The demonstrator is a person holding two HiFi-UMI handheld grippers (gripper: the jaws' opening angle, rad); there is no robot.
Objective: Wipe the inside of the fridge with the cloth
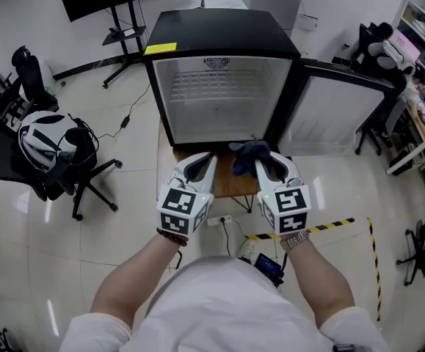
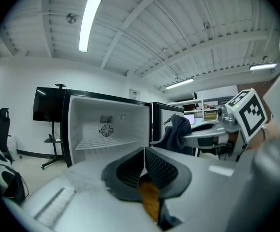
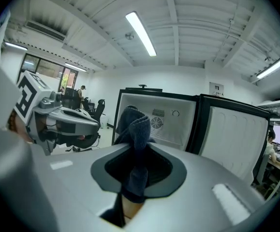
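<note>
- Right gripper view shows the cloth (image 3: 136, 129) pinched in your right gripper (image 1: 269, 163). The jaws are clamped on a gathered fold, and the rest bunches up past the tips, in the air just in front of the fridge (image 1: 219, 31) opening.
- The cloth looks like dark terry or microfibre: light, soft and limp, with a nubbly pile. Expect it to flop and fold rather than keep a shape, and to drag on plastic rather than slide (a short wad past the tips should press better than a long tail).
- Your hold on a fold near the middle looks sound, since enough cloth sticks out to meet a wall before the jaws do.
- Your left gripper (image 1: 200, 166) hovers just beside the right one, its ribbed pads together with nothing between them.
- The fridge is small and boxy, with a black shell and a smooth, hard white liner.
- A white wire shelf (image 1: 216, 86) sits high inside, and a round fan grille (image 3: 156, 123) is set in the back wall.
- The door (image 1: 337, 116) is swung wide to the right, and its inner face is white too.
- The fridge stands on a low wooden table (image 1: 230, 185) on a glossy pale floor (image 1: 124, 218).
</note>
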